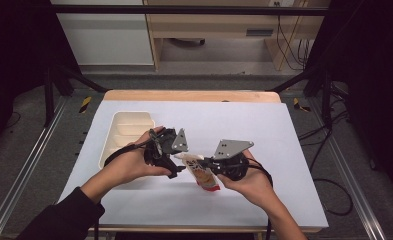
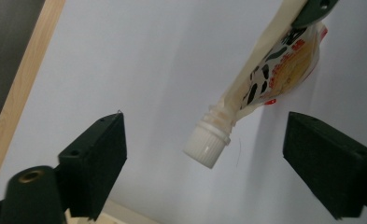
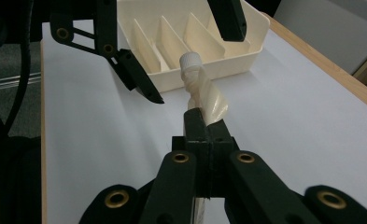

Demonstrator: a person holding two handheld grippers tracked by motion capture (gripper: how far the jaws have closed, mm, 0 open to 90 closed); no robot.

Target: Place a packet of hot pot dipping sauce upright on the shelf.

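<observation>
Surface: white table top (image 1: 244,200) with a wooden far edge; dark frame rails and a grey floor lie around it.
Tray: cream divided tray (image 1: 115,131) rests on the left part of the table, its compartments showing bare in the right gripper view.
Pouch: spouted pouch (image 1: 204,175), printed red and black, hangs clear of the table between the two hands.
Cap: white screw cap (image 2: 206,145) sits on the spout, apparently fully seated.
Right gripper: right gripper (image 3: 203,122) has its jaws clamped on the pouch body, spout pointing away toward the tray.
Left gripper: left gripper (image 2: 204,154) has its jaws spread wide, one either side of the cap, neither pad touching it.
Work in hand: judged to be cap removal, with one gripper steadying and the other turning.
Done: pouch is lifted, secured and presented; the free jaws are lined up on the cap.
Left: closing on the cap, twisting it off, and whatever follows for the pouch or the tray.
Progress: early; no grip on the cap yet.
</observation>
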